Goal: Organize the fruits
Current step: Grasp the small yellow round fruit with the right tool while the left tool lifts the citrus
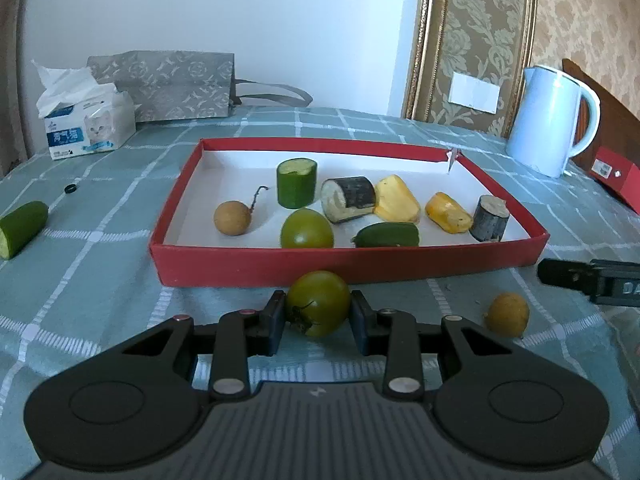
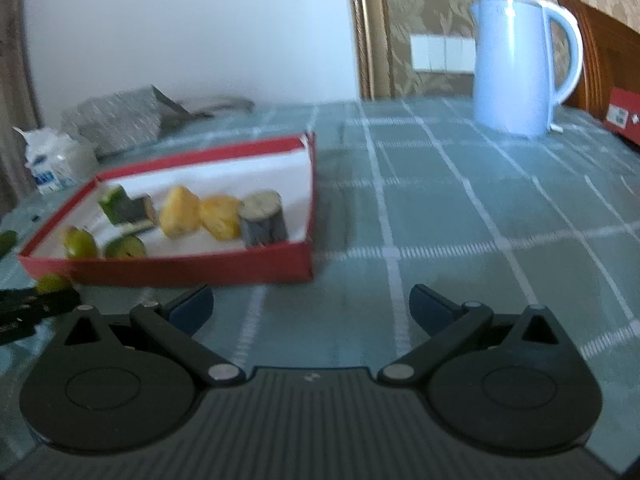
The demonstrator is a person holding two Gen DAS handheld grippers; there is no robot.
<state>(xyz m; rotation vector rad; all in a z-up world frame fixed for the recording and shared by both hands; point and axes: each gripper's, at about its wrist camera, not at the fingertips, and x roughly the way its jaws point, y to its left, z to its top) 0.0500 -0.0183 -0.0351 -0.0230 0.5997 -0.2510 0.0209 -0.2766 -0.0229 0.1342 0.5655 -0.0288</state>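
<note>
My left gripper is shut on a green tomato, just in front of the red box. The box holds several pieces: a second green tomato, a longan, cucumber chunks, yellow pieces and dark-skinned chunks. A loose longan lies on the cloth to the right, and a cucumber piece at far left. My right gripper is open and empty over the cloth, right of the box.
A pale blue kettle stands at the back right, next to a red packet. A tissue pack and a grey bag sit at the back left. A small black cap lies on the checked cloth.
</note>
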